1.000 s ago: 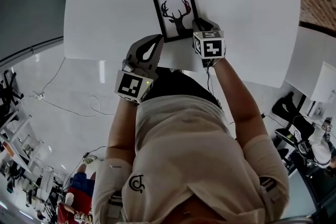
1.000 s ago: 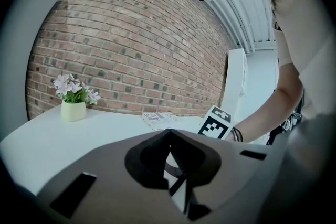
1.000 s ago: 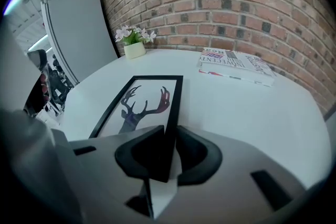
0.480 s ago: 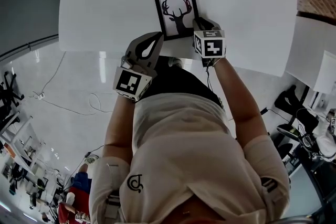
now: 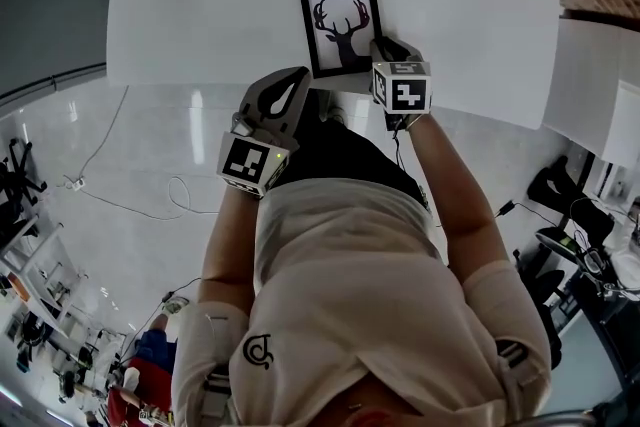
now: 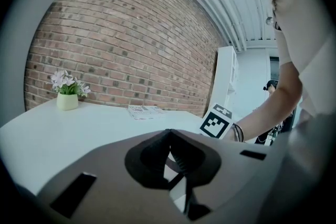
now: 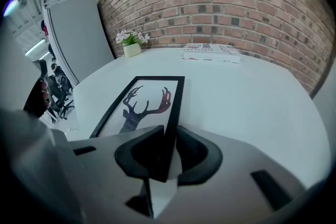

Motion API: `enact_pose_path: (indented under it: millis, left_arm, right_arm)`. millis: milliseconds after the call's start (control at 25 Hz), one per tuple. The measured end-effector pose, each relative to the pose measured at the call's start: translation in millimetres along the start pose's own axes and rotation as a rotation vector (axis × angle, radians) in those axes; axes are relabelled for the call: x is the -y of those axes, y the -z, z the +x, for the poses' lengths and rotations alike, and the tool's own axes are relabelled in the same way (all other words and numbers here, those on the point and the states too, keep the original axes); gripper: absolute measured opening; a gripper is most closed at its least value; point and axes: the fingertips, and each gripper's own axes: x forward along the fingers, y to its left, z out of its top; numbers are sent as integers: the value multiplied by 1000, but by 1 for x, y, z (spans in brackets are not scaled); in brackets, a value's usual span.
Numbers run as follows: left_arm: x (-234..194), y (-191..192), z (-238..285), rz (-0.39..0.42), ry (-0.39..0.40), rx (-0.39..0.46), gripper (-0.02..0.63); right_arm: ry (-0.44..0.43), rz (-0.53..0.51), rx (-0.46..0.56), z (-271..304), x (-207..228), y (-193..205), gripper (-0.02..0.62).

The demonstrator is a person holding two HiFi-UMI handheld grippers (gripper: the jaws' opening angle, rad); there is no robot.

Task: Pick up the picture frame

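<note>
Right claw: clamped on the picture frame, right edge.
Left claw: closed, empty, by the counter edge.
Lift: I raise slowly, level, grip firm.

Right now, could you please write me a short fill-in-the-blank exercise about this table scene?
The picture frame shows a black ____ silhouette.
The gripper shut on its edge is the ____ gripper.
The left gripper is shut and holds ____.
The wall behind the table is made of ____.
Missing words: deer; right; nothing; brick.
</note>
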Motion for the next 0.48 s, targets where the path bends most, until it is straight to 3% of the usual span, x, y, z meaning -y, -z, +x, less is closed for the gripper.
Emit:
enact_pose_path:
  millis: [480]
  left_arm:
    - [39,45,-15,-41,-9,-49,12]
  right_arm:
    - [8,35,5,-28,2,50,83]
